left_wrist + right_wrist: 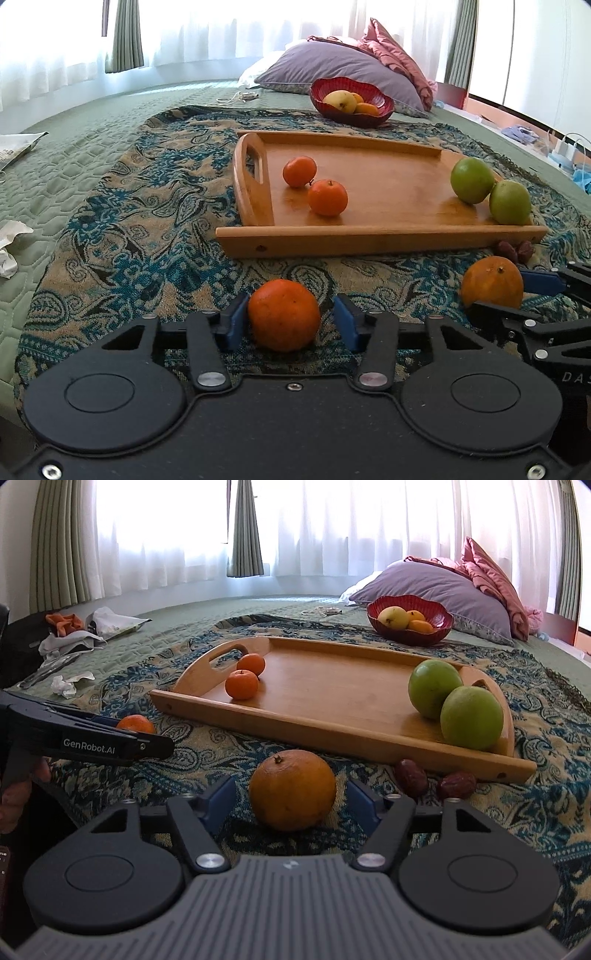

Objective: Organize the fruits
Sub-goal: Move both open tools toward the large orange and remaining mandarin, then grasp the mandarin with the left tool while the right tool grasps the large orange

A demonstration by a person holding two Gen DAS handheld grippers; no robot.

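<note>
A bed fills the room, covered by a quilted sage-green bedspread (92,147) with a teal-and-beige paisley woven throw (147,229) laid over it. Sheer white curtains (332,535) flanked by green drapes glow with daylight behind it.

The left gripper (284,321) has its blue-padded jaws spread either side of a small round orange tangerine (283,314) sitting on the throw; the left pad is at the fruit's skin, while the right pad stands slightly off it. The right gripper (291,797) is likewise spread around a larger dull-orange orange (292,789), with gaps on both sides.

Beyond both sets of jaws lies a rectangular bamboo tray with cut-out handles (332,723). It carries two small tangerines (242,684) touching each other near its left end and two green round fruits (471,717) touching near its right end. Just ahead and right of the right jaws, two wrinkled brown dates (412,772) lie on the throw against the tray's near edge.

Farther off, a red scalloped bowl (439,622) holds yellow and orange fruit, near a lilac pillow (436,587) and a pink cushion (491,576). Crumpled papers and cloths (74,638) lie at far left.
</note>
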